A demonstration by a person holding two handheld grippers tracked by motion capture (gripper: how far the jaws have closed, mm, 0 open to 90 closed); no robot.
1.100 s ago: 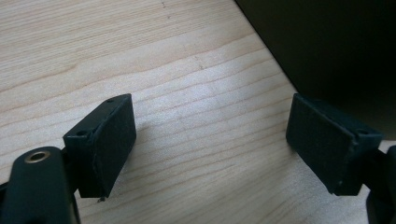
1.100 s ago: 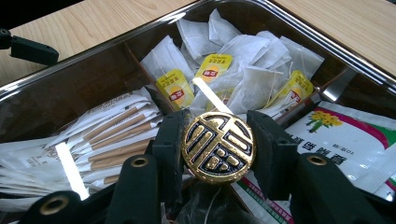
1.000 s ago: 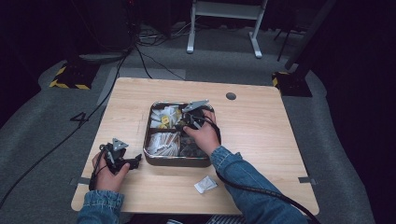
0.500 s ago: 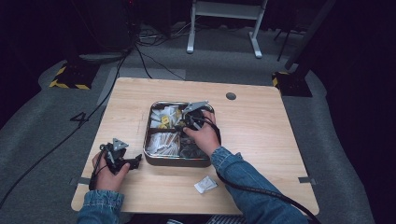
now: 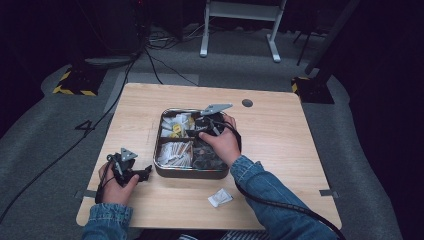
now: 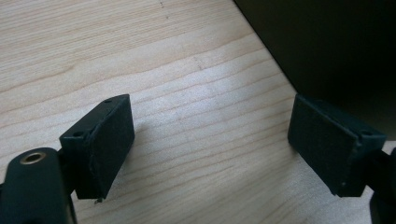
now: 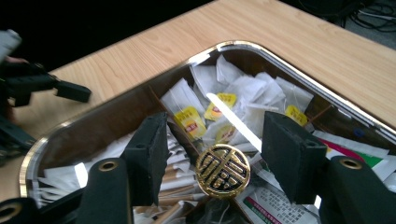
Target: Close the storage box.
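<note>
Hovering with jaws spread wide over the middle of the tin (image 7: 299, 79), the right gripper (image 7: 223, 154) straddling the round gold-and-black knob (image 7: 222, 171) at the crossing of the tin's dividers, neither pad touching it. Sitting squarely between the two jaws and slightly toward the camera, that knob, so likely needing just a short drop and a squeeze. Being round, offering no long axis to line up with. Lying just beyond the knob, in the far-left compartment, a heap of white tea bags with yellow tags (image 7: 205, 114); filling the near-left compartment, paper sachets (image 5: 174, 152), and printed packets (image 7: 275, 205) on the right side.

Resting well apart on the bare surface (image 6: 196, 88) to the left of the tin, the left gripper (image 6: 210, 144), jaws also standing wide and holding nothing, one pad close beside the tin's dark outer wall (image 6: 336, 51). Clearly the nearer hand for the knob: the right.

Showing from the high view what neither gripper view gives: the whole layout, the tin (image 5: 165, 172) at mid-surface, the right gripper (image 5: 206, 125) over its far right part, the left gripper (image 5: 131, 171) near its near-left corner, and a small white packet (image 5: 220, 198) lying alone toward the near edge. Giving the knob itself and the gap on each side of it, the right gripper view alone.
</note>
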